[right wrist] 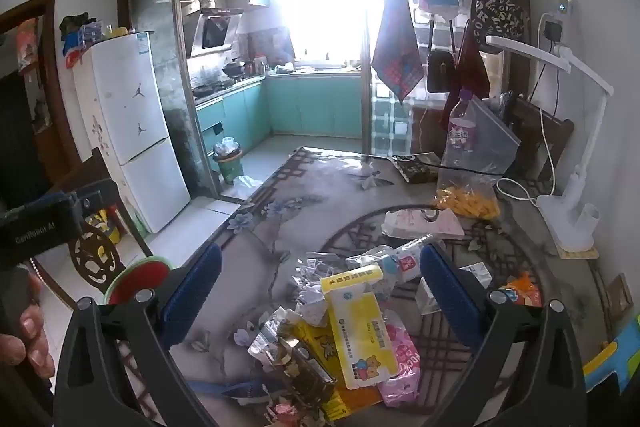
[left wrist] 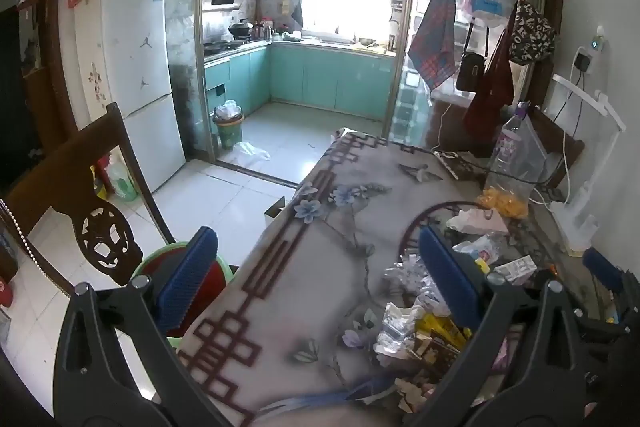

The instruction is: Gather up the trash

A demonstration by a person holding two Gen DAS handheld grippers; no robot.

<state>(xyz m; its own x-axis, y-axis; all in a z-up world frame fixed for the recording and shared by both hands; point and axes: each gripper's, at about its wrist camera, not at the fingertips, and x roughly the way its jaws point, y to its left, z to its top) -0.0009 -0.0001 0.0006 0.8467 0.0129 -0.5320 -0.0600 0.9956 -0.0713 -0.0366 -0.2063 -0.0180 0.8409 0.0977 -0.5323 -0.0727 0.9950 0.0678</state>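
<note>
Your right gripper hangs with its jaws spread as wide as they go, holding nothing, just above the trash pile on the table; a yellow box lies between its fingers (not touched, as far as you can see). Your left gripper is equally wide and empty, over the table's edge beside the pile. Nothing looks collected yet: wrappers, box and pink packet all remain, and the green basin by the chair waits below.

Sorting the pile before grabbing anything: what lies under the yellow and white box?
The yellow and white box lies on a pink wrapper and a yellow packet. Anything beneath its middle is covered.
</note>
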